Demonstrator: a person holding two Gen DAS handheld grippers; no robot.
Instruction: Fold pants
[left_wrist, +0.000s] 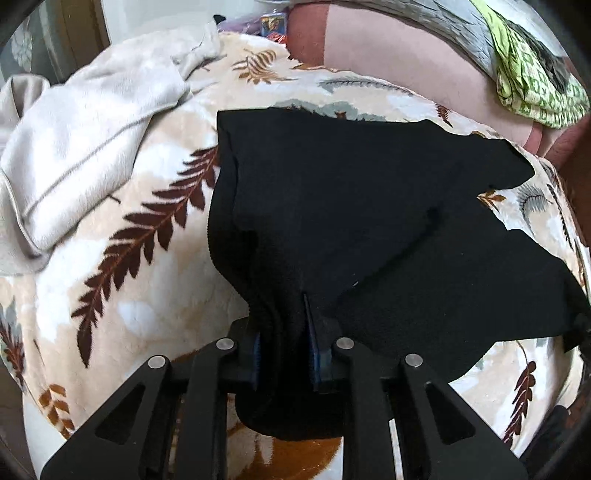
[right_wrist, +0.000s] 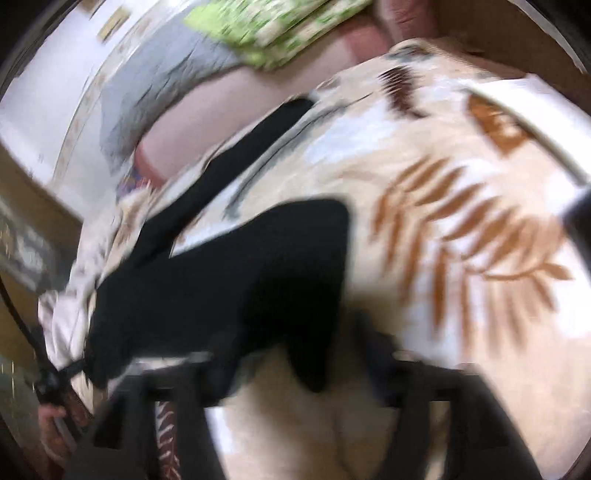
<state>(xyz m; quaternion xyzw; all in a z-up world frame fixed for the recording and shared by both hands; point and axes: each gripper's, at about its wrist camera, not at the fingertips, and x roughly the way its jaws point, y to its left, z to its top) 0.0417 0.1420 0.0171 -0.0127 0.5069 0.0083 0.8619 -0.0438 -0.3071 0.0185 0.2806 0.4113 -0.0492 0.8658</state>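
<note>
Black pants (left_wrist: 351, 203) lie spread on the leaf-print blanket (left_wrist: 147, 295). My left gripper (left_wrist: 284, 332) is shut on a bunched edge of the pants at their near side, with the cloth pinched between the blue pads and hanging below them. The right wrist view is blurred by motion. There the pants (right_wrist: 240, 277) stretch away to the upper left. My right gripper (right_wrist: 299, 343) has its jaws wide apart, and a loose corner of the black cloth lies between them with neither finger pressing on it.
A beige garment (left_wrist: 85, 140) lies crumpled at the left on the blanket. A green patterned cloth (left_wrist: 528, 74) and a grey cover rest on the pink sheet (left_wrist: 406, 66) behind. A hand (right_wrist: 51, 424) shows at the lower left of the right wrist view.
</note>
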